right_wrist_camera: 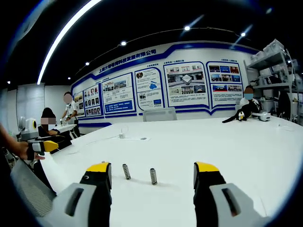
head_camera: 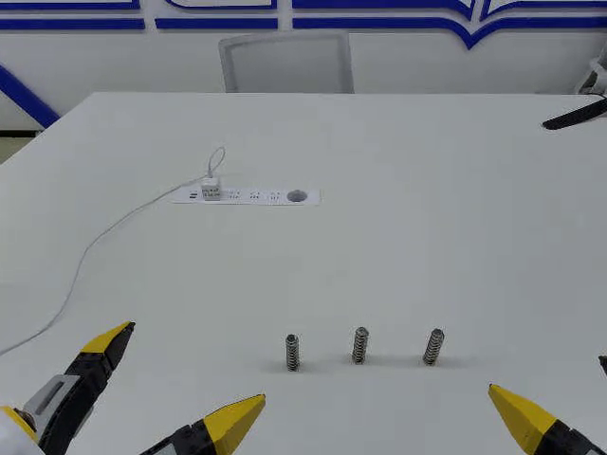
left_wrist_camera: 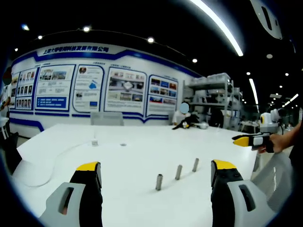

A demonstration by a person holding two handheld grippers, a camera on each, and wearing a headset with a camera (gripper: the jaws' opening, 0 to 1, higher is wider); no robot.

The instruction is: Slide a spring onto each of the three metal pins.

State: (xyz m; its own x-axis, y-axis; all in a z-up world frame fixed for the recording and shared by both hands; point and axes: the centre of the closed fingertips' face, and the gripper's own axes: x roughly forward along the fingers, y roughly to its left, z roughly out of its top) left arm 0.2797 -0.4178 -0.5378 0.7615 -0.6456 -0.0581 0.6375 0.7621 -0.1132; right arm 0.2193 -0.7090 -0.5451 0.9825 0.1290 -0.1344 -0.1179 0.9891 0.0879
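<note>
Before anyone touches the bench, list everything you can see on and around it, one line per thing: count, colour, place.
springs: three, silver-grey, upright in a row on the near part of the table
table: one, white, under everything
power strip: one, white, flat on the table, left of centre
charger plug: one, white, at the strip's left end
cable: one, white, from the plug toward the near left edge
chair: one, grey, behind the far edge
wall posters: several, blue-framed, beyond the table
left tool: one, black with yellow tips, open, empty
right tool: one, black with yellow tips, open, empty
</note>
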